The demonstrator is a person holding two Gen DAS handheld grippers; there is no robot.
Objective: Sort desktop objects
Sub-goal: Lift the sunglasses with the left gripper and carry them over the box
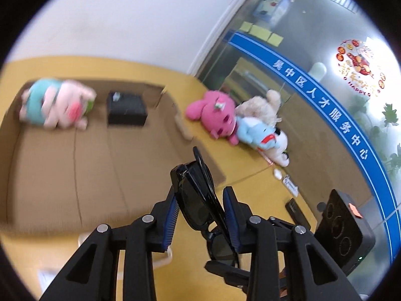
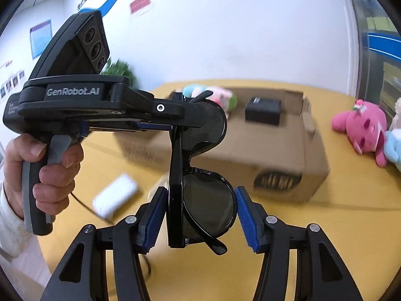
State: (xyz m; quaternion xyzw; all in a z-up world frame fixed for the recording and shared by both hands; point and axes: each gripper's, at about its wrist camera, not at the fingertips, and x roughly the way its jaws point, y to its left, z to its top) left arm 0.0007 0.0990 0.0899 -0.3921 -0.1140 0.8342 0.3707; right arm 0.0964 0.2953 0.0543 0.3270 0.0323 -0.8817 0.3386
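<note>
Both hand-held grippers, left (image 1: 201,215) and right (image 2: 200,215), clenched my black sunglasses (image 2: 200,188) above the table (image 2: 325,225); the cardboard box (image 1: 62,175) held a plush toy (image 1: 55,102) and a black case (image 1: 126,109).

We see open room inside the box (image 1: 62,175) toward its near edge; a plush (image 1: 55,102) and a black case (image 1: 126,109) crowd its far wall. Toys (image 1: 240,123) block the table's (image 2: 351,225) far right edge, and a white pack (image 2: 115,197) lies near left.
</note>
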